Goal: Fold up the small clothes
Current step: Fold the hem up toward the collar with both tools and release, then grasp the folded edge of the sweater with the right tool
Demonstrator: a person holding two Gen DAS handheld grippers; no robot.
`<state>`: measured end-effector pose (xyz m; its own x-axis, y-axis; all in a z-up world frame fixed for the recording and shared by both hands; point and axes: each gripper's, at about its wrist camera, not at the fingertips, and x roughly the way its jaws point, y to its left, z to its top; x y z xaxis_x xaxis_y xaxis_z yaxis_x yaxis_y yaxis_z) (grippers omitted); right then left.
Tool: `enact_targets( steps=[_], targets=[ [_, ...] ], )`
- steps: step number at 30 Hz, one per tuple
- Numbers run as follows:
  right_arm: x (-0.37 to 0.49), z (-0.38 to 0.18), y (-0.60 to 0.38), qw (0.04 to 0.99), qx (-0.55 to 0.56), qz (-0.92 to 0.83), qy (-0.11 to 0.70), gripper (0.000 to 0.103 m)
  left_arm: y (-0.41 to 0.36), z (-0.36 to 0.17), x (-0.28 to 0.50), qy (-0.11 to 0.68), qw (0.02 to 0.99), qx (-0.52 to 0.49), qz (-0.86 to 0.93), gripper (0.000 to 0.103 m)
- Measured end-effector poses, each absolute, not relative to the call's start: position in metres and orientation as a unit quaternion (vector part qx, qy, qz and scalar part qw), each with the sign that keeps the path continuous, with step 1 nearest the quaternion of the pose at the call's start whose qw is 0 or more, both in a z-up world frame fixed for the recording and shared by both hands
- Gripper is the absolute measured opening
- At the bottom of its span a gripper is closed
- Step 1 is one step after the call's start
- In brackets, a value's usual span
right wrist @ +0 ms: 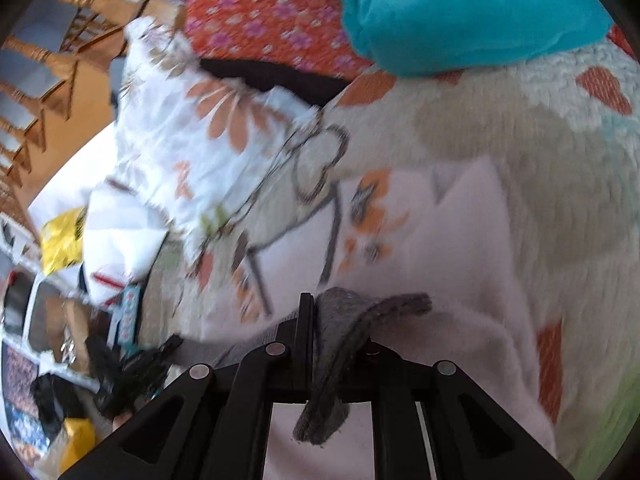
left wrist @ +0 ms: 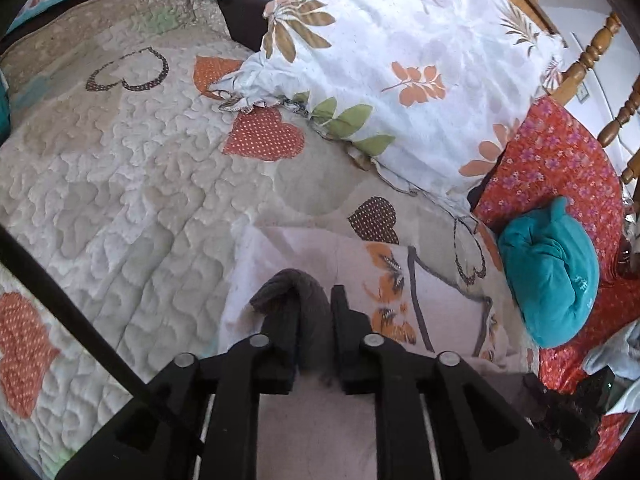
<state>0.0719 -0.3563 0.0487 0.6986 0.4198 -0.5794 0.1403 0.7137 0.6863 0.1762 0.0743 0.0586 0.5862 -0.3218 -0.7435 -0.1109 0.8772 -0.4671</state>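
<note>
A small pale pink garment (left wrist: 304,256) with an orange butterfly print and grey trim lies on the quilted bedspread (left wrist: 120,168). My left gripper (left wrist: 314,316) is shut on a grey cuff (left wrist: 308,300) of the garment, held just above the pink cloth. In the right wrist view, my right gripper (right wrist: 332,320) is shut on another grey cuff (right wrist: 340,328), with the pink garment (right wrist: 460,240) spread beyond it. That view is blurred by motion.
A white floral pillow (left wrist: 400,64) lies at the back. A folded teal cloth (left wrist: 552,276) sits on a red flowered fabric (left wrist: 560,168) at the right, also in the right wrist view (right wrist: 460,12). A wooden bed rail (left wrist: 596,52) stands behind. Clutter lies beside the bed (right wrist: 60,320).
</note>
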Motion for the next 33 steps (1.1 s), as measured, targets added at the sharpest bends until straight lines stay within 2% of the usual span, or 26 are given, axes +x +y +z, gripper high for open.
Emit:
enact_targets(
  steps=[1,2,3,4,5,6,11,17,22,23,24,28,31,33],
  targets=[
    [0.079,0.047,-0.361,0.845,0.373,0.071,0.377,0.010,0.074,0.059,0.178,0.450,0.859,-0.238,-0.057,0.024],
    [0.086,0.044,-0.366,0.844,0.379,0.059,0.376,0.011,0.075,0.061,0.179,0.445,0.863,-0.235,-0.049,0.038],
    [0.092,0.042,-0.371,0.841,0.385,0.049,0.377,0.023,0.076,0.065,0.178,0.437,0.869,-0.230,-0.035,0.051],
    [0.096,0.040,-0.375,0.840,0.388,0.039,0.378,0.034,0.078,0.068,0.177,0.430,0.873,-0.228,-0.025,0.055],
    [0.099,0.041,-0.379,0.842,0.387,0.023,0.375,0.061,0.080,0.072,0.176,0.424,0.876,-0.229,-0.019,0.060],
    [0.099,0.044,-0.381,0.848,0.380,0.011,0.370,0.072,0.082,0.075,0.174,0.421,0.877,-0.232,-0.019,0.061],
    [0.082,0.061,-0.384,0.872,0.315,0.011,0.375,0.072,0.085,0.077,0.165,0.434,0.872,-0.223,-0.026,0.062],
    [0.017,0.053,-0.382,0.882,0.199,-0.002,0.427,0.072,0.079,0.070,0.139,0.467,0.863,-0.187,-0.052,0.062],
    [-0.030,0.020,-0.382,0.862,0.204,0.008,0.463,0.071,0.080,0.058,0.110,0.498,0.854,-0.133,-0.065,0.062],
    [-0.035,0.013,-0.380,0.856,0.209,0.024,0.472,0.054,0.080,0.053,0.103,0.507,0.851,-0.119,-0.070,0.062],
    [-0.037,0.008,-0.376,0.851,0.209,0.039,0.480,0.022,0.079,0.048,0.097,0.516,0.847,-0.104,-0.074,0.062],
    [-0.047,0.002,-0.386,0.846,0.216,0.035,0.486,0.016,0.075,0.022,0.082,0.548,0.835,-0.010,-0.050,0.064],
    [-0.049,0.006,-0.392,0.847,0.204,0.011,0.490,0.016,0.087,0.021,0.078,0.544,0.838,-0.020,-0.049,0.064],
    [-0.051,0.020,-0.384,0.860,0.166,-0.019,0.483,0.020,0.098,0.027,0.077,0.543,0.838,-0.033,-0.040,0.063]
  ],
)
